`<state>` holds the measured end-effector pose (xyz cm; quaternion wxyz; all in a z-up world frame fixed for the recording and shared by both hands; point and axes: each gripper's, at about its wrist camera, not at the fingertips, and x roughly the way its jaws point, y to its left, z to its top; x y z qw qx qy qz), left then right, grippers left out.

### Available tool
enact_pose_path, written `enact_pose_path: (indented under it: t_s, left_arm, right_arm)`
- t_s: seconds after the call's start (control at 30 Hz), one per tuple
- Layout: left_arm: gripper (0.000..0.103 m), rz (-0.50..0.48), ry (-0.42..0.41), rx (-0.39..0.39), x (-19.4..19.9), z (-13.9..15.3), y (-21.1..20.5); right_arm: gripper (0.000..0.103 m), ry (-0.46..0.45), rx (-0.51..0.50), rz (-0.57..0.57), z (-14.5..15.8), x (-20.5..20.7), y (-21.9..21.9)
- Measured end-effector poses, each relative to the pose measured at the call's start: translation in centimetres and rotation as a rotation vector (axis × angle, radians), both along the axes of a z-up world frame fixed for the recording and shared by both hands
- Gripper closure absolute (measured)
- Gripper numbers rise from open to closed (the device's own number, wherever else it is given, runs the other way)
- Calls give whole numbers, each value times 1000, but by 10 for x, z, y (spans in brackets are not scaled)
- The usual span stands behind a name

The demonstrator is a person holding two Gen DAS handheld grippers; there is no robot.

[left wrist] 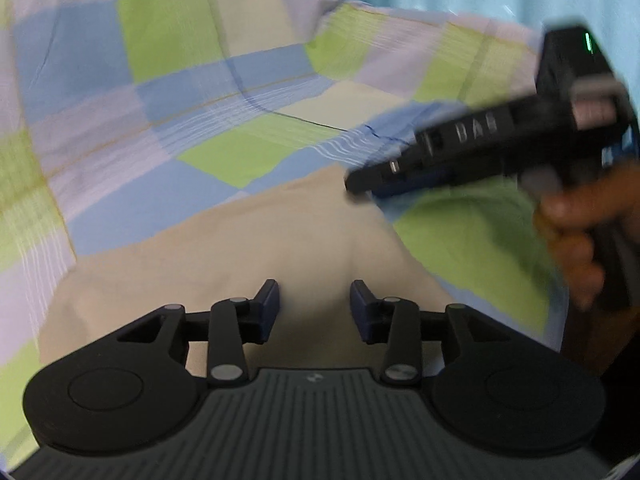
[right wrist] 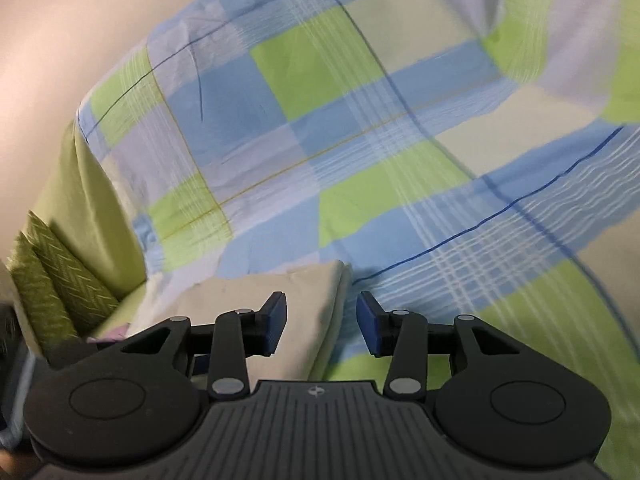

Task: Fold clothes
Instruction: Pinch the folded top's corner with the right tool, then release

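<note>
left tongs (left wrist: 315, 304) apart, empty | right tongs (right wrist: 321, 320) apart, empty, astride folded edge | beige garment (left wrist: 248, 248) folded on checked bedsheet (left wrist: 192, 92) | risk: tongs pinch bedsheet with garment, dragging fold loose

Ahead of the left claw (left wrist: 315, 306) the beige garment (left wrist: 256, 248) lies flat and open; the right claw (left wrist: 360, 182) crosses its far right. Green cushions (right wrist: 60, 280) block the bed's (right wrist: 360, 140) left edge.

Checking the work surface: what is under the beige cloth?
The beige cloth lies on a checked bedsheet of green, blue and lilac squares. The sheet directly beneath the cloth is covered, so anything there is hidden.
</note>
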<state>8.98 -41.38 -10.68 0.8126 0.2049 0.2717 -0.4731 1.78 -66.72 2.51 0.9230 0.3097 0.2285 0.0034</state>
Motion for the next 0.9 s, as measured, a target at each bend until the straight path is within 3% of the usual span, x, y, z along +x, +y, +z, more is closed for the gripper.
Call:
enact_pose_path:
  t_s: [0.13,0.2,0.23,0.27,0.43,0.57,0.8,0.9]
  left_arm:
    - [67,34,-16,-11,4,-2,-3]
    - [67,41,-36,-5,4,-3,-5]
    - [67,45,-46,-3,4,-4,-6]
    - [67,45,-53,1,3,-4,-6]
    - [65,48,-80,13,0,-5,-6]
    - [62,56,-89,17,0,-4,-6]
    - [58,78,-90,9,7,-3,-9]
    - [58,100,-72,-13,14,-1,-4]
  right_arm:
    - [61,68,105,12,-14,21,-10]
    - [72,77,88,19,-11,26,-8]
    - [86,76,79,29,-9,28,-7]
    - [88,76,59,35,-6,30,-4]
    - [91,57,-51,127,8,40,20]
    - [95,96,-118,67,7,43,15]
    - [94,100,-6,-32,-7,37,-9]
    - [86,82,-7,-84,-5,30,-16]
